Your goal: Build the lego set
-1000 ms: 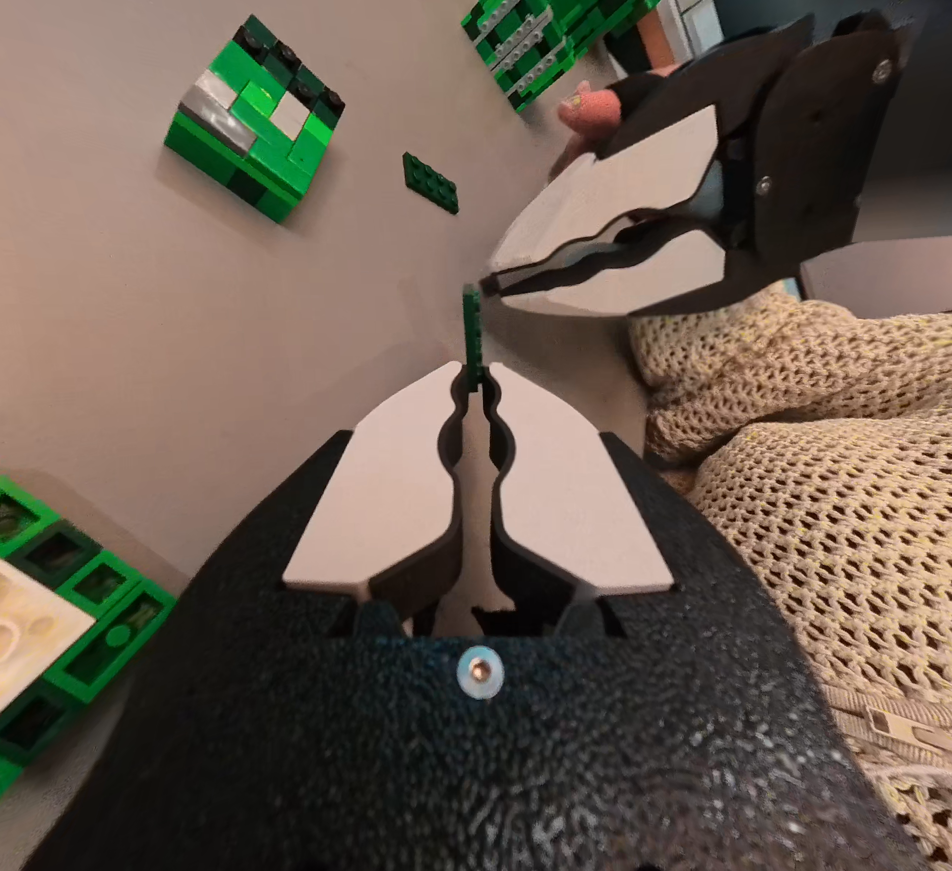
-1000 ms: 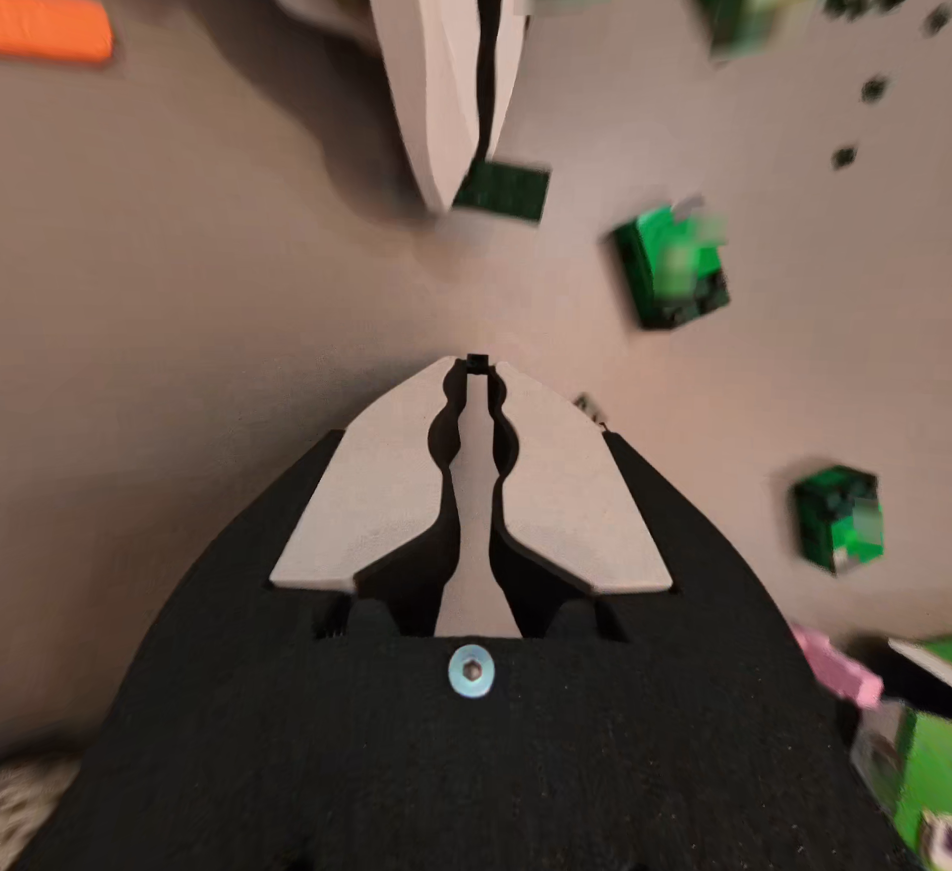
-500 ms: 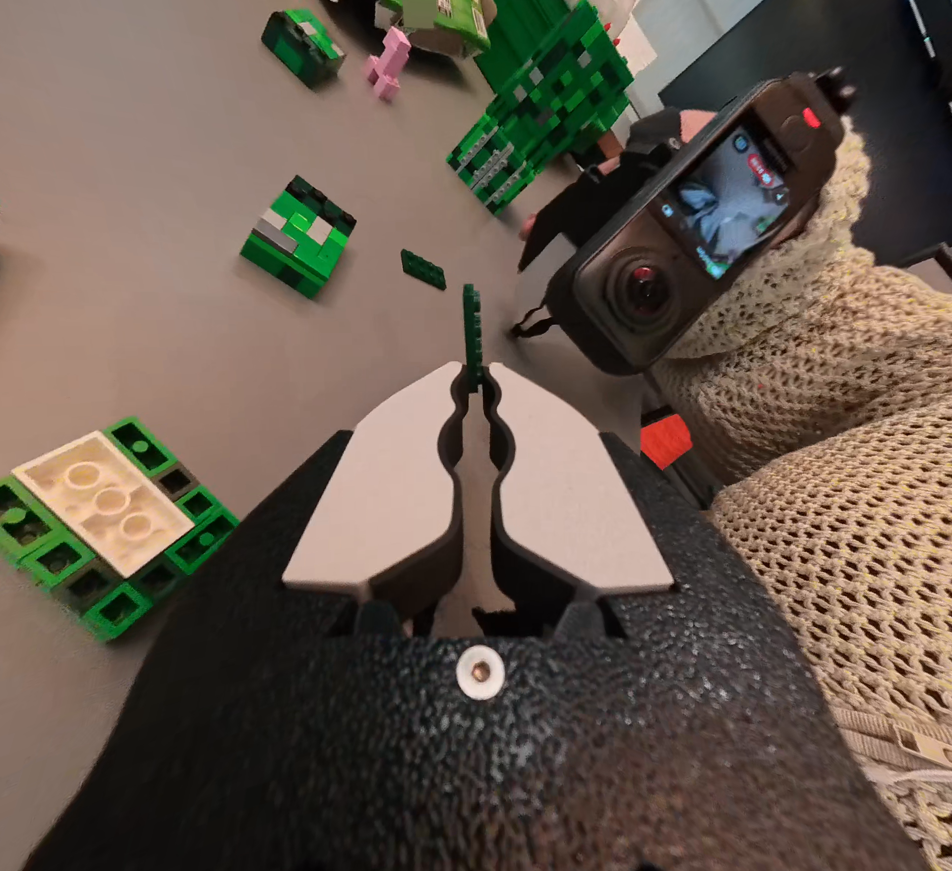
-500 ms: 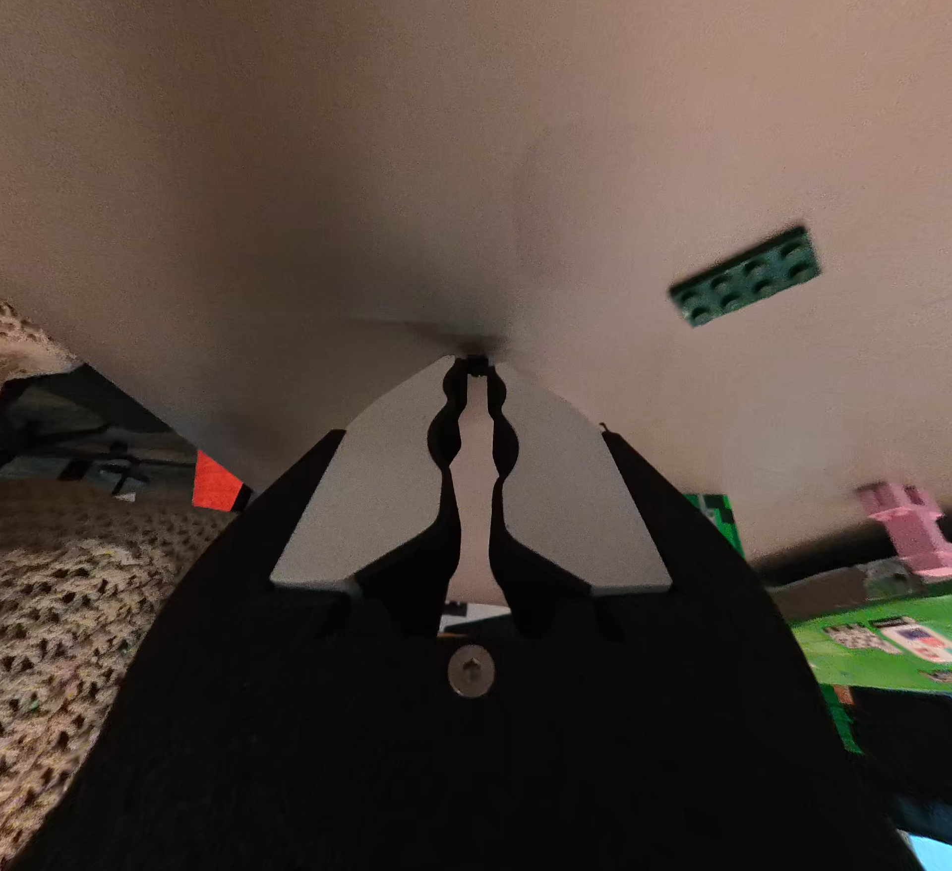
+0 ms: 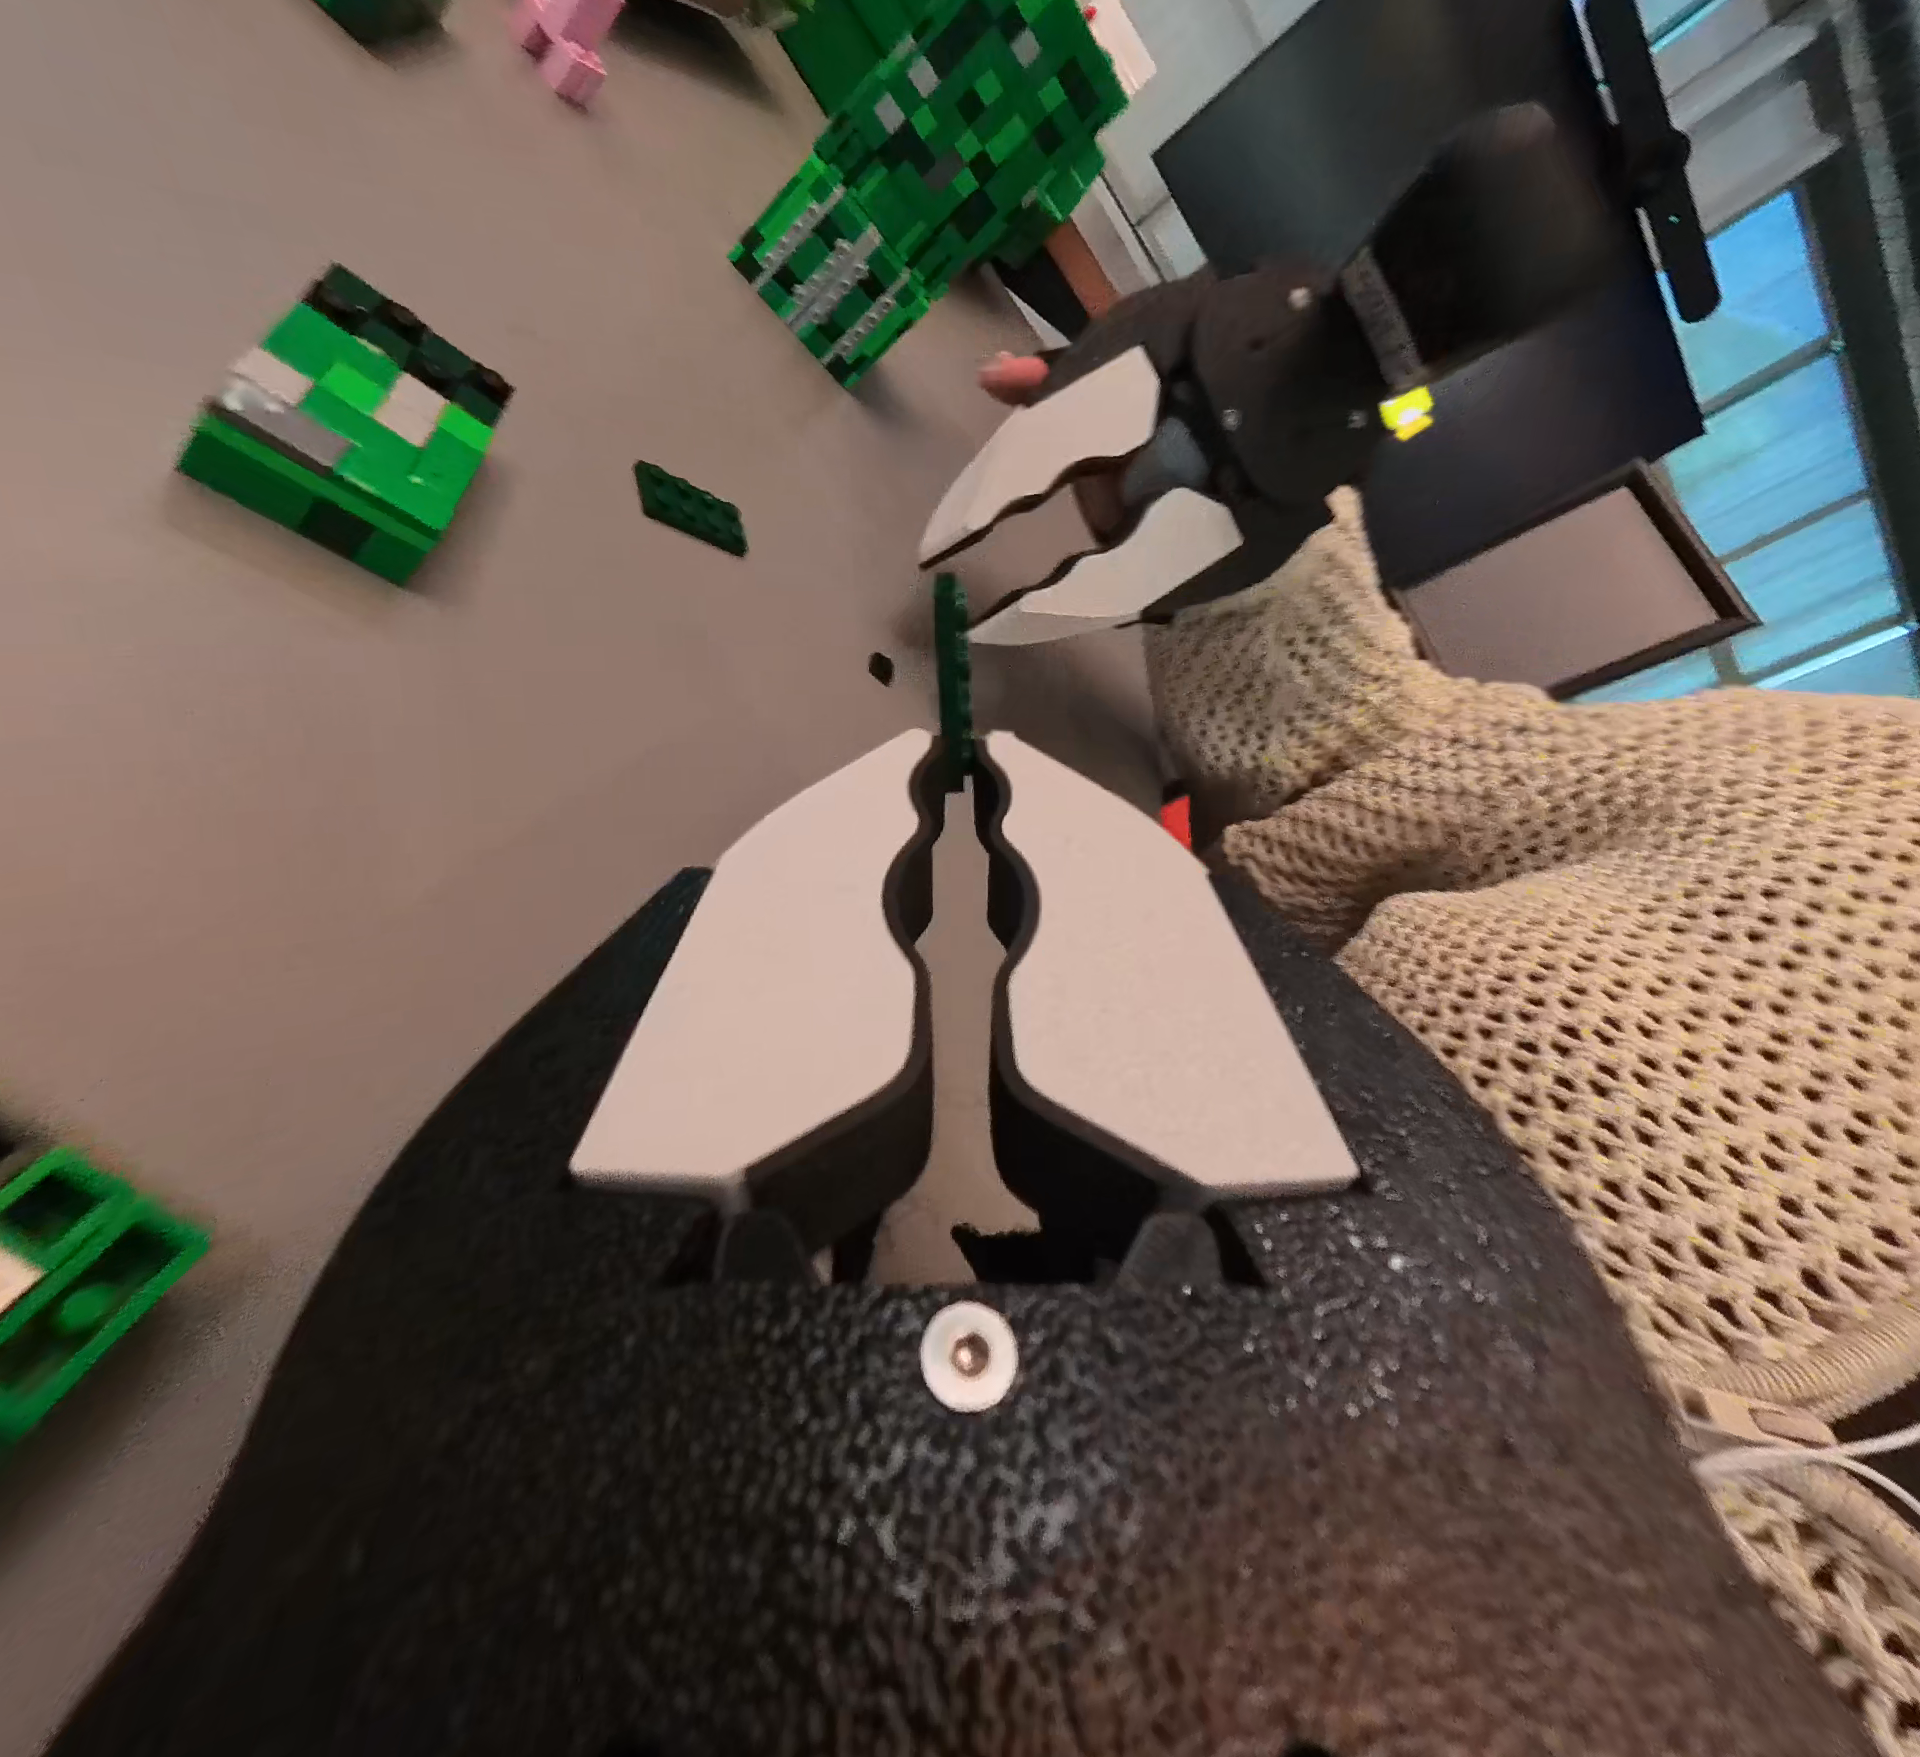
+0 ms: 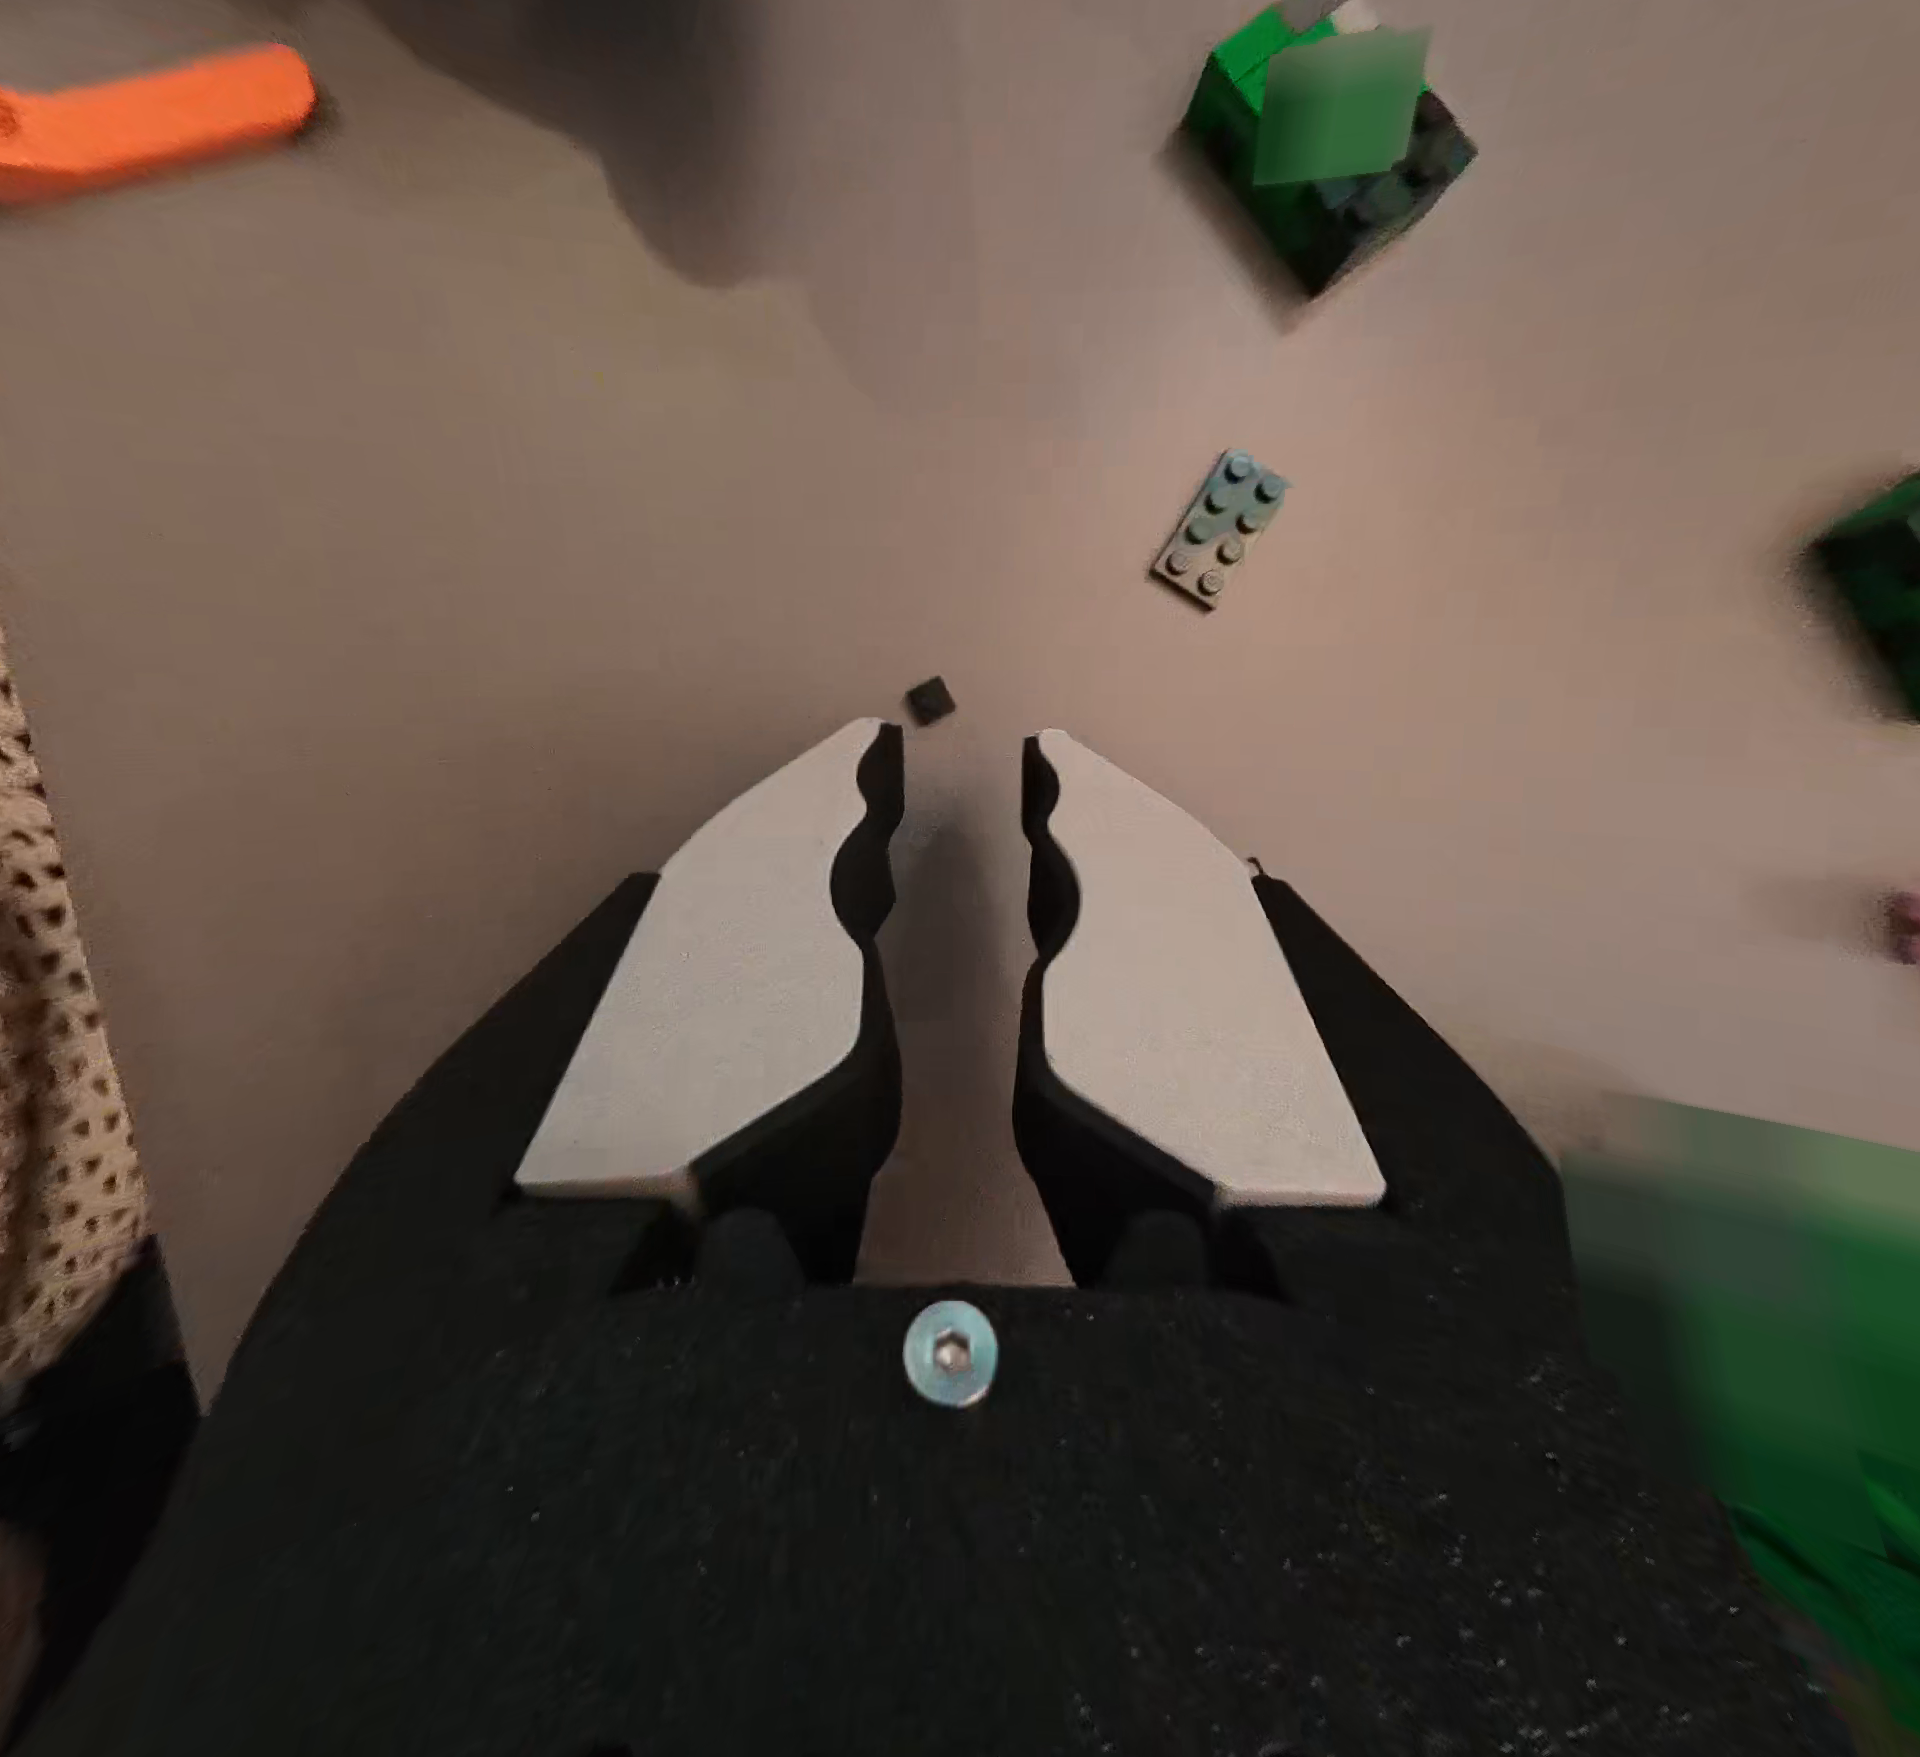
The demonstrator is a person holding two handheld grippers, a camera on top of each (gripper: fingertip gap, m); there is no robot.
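Observation:
My left gripper (image 5: 958, 751) is shut on a dark green plate (image 5: 954, 668), held edge-on and sticking out past the fingertips. My right gripper (image 6: 961, 741) is open and empty, low over the table. A small black piece (image 6: 928, 701) lies on the table just ahead of its left fingertip, apart from both pads. In the left wrist view the right gripper (image 5: 956, 601) stands open next to the far end of the held plate, with the black piece (image 5: 881, 666) on the table just to the left.
A loose dark green plate (image 5: 691, 509) lies on the table (image 5: 312, 772). Around it are a green block assembly (image 5: 343, 424), a large green build (image 5: 935, 149), a pink figure (image 5: 571, 14), and a green frame (image 5: 73, 1271) at lower left. An orange tool (image 6: 156, 118) lies far left. A knit sleeve (image 5: 1558, 980) fills the right. The tips of one gripper are about 12 centimeters away from the tips of the other.
My right gripper was shut on the small black piece; it has opened and the piece now lies on the table. My left gripper has kept hold of the dark green plate.

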